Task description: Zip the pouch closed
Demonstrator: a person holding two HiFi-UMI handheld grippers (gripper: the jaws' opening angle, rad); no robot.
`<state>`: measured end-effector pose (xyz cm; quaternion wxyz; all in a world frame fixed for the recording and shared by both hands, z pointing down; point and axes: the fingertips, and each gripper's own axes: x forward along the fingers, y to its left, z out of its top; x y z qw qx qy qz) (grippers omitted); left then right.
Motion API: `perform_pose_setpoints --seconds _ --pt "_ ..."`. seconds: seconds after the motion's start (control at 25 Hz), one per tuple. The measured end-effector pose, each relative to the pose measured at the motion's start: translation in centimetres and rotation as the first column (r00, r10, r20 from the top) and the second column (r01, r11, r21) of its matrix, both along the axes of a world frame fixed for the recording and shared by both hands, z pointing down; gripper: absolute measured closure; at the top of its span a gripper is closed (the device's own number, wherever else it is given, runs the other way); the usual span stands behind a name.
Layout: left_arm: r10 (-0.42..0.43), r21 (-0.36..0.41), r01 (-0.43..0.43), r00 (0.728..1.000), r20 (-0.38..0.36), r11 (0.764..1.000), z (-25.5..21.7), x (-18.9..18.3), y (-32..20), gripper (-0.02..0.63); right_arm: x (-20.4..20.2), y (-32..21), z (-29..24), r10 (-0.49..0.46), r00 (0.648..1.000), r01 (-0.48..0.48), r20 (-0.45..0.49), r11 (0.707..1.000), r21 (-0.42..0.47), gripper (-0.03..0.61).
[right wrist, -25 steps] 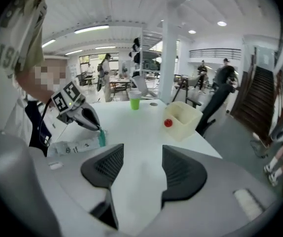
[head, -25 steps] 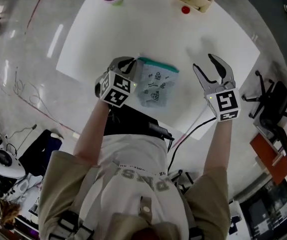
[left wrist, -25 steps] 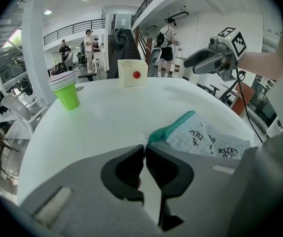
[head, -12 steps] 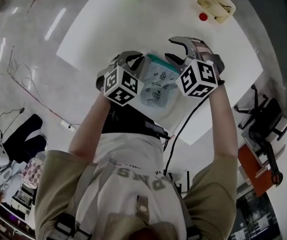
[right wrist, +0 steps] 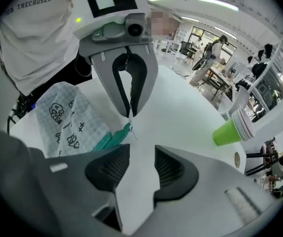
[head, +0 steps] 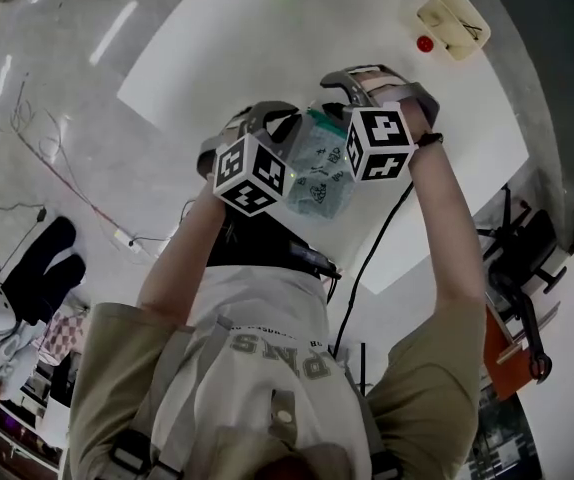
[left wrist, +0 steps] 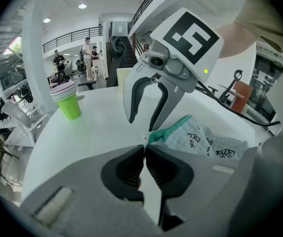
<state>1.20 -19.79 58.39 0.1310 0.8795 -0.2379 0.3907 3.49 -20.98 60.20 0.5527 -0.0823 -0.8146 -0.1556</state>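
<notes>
From the head view, the checked grey fabric pouch (head: pixel 317 173) with small black drawings lies on the white worktop (head: pixel 447 158), close to the person. It sits between the left gripper (head: pixel 282 126) and the right gripper (head: pixel 332 103). Its teal zip band (head: pixel 325 123) runs along the far edge, and both grippers point down at that edge.

In the left gripper view, this gripper's fingers (left wrist: pixel 131 169) are pressed together. Their tips sit at the end of the teal band, which they appear to pinch. The right gripper hangs opposite, tips down, just beside that same end.

In the right gripper view, the fingers (right wrist: pixel 173 169) stand partly apart and have just been closing. Only bare worktop shows in the gap between them, so they hold nothing. A small pale piece that looks like the zip pull (right wrist: pixel 130 128) lies just ahead of the tips, under the left gripper's closed tips, and touches neither pad. A green paper cup (right wrist: pixel 230 130) stands well off to the side.

The step in hand seems to be catching the pull. To do it well, the right fingers should come forward until the pull sits squarely between the pads, and only then close. The left should hold the band end taut, and the draw should run straight along the band, low over the worktop, so the slider does not snag the fabric.
</notes>
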Motion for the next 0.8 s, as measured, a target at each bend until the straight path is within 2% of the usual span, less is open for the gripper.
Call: perform_pose_setpoints --seconds 0.4,0.8 --pt "0.026 -0.004 -0.026 1.000 -0.006 1.000 -0.2 0.0 0.1 0.589 -1.1 1.3 0.9 -0.154 0.987 0.150 -0.052 0.986 -0.080 0.465" --pt "0.042 0.010 -0.043 0.999 0.016 0.999 -0.5 0.1 0.0 0.591 -1.4 2.2 0.5 -0.208 0.976 0.204 -0.059 0.977 -0.066 0.535"
